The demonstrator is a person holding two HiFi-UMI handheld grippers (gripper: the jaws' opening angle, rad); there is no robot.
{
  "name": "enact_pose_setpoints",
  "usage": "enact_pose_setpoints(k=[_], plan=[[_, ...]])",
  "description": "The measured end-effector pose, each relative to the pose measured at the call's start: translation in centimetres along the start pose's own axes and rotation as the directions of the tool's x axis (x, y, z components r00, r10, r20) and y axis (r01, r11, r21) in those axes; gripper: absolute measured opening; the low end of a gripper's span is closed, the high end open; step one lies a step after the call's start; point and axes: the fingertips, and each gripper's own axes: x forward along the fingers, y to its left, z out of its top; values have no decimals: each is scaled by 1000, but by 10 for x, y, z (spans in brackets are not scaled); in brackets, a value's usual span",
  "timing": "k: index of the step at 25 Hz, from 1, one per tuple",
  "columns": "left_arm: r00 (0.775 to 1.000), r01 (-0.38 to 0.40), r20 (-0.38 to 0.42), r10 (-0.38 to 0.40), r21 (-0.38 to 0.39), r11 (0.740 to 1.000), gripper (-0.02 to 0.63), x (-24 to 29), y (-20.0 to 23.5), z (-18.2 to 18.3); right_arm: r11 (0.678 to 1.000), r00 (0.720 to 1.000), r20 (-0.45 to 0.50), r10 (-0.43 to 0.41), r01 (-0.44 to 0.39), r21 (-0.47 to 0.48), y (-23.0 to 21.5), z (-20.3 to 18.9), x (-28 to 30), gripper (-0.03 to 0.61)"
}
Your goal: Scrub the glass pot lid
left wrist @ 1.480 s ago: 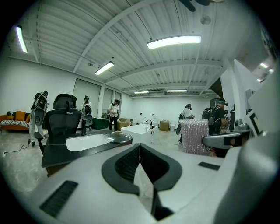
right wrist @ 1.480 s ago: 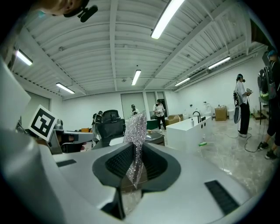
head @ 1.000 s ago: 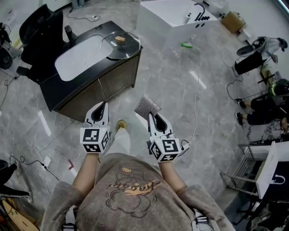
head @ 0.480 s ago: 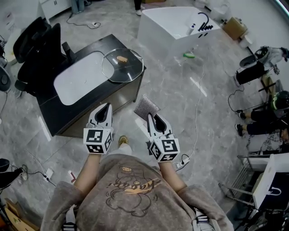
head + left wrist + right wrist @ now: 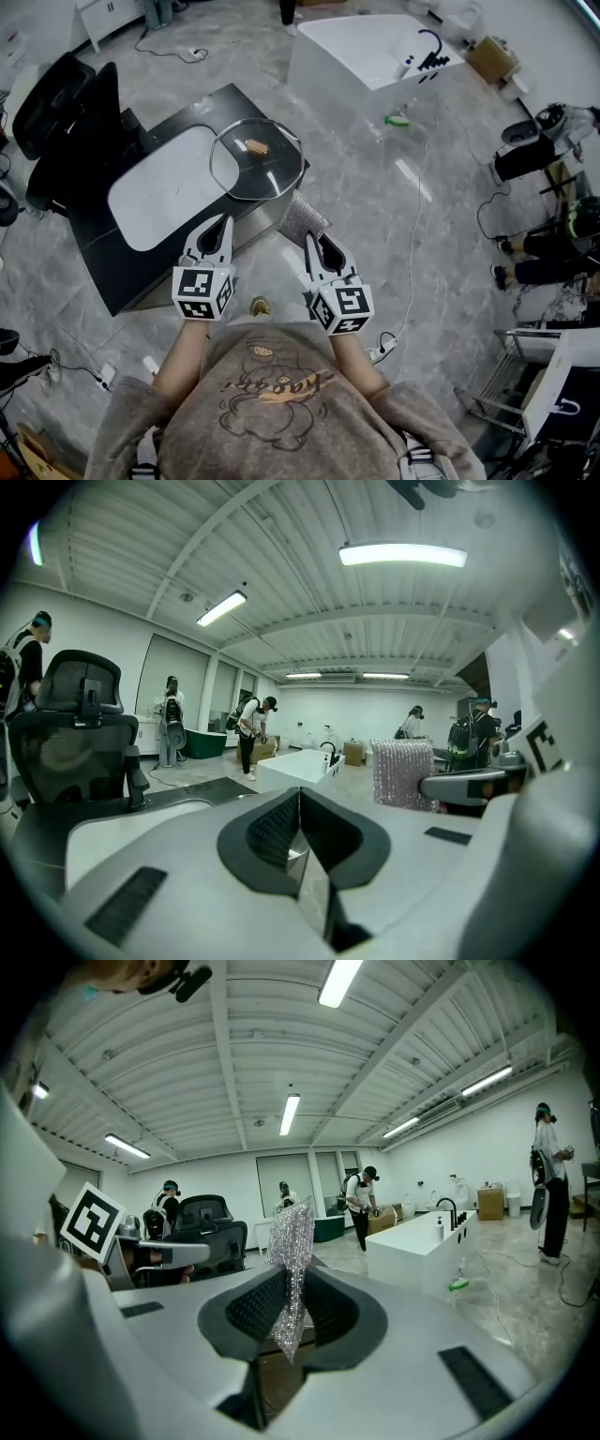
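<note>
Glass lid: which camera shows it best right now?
Head view. The whole glass lid shows from above, knob included, lying on the dark counter at the right end of the white sink. Neither the left gripper view nor the right gripper view shows the lid, as far as I can make out.

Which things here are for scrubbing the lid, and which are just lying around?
For the job:
glass pot lid; silver scrubbing pad, pinched in the right gripper; left gripper, shut and empty; black counter under the lid.

Just lying about:
black office chair; white bathtub; green thing on the floor; cardboard box.
</note>
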Motion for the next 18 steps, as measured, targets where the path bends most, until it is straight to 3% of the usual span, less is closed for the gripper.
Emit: enact_pose_setpoints(k=[8,18], plan=[[999,7,-32,-7,1,1000,18,47,21,2,1000,1000,-17,-7,7,-5,-24,11,48,78],[1000,-17,-24,17,-26,1000,18,120,37,8,998,997,-39,62,-63,-18,-78,24,121,78]])
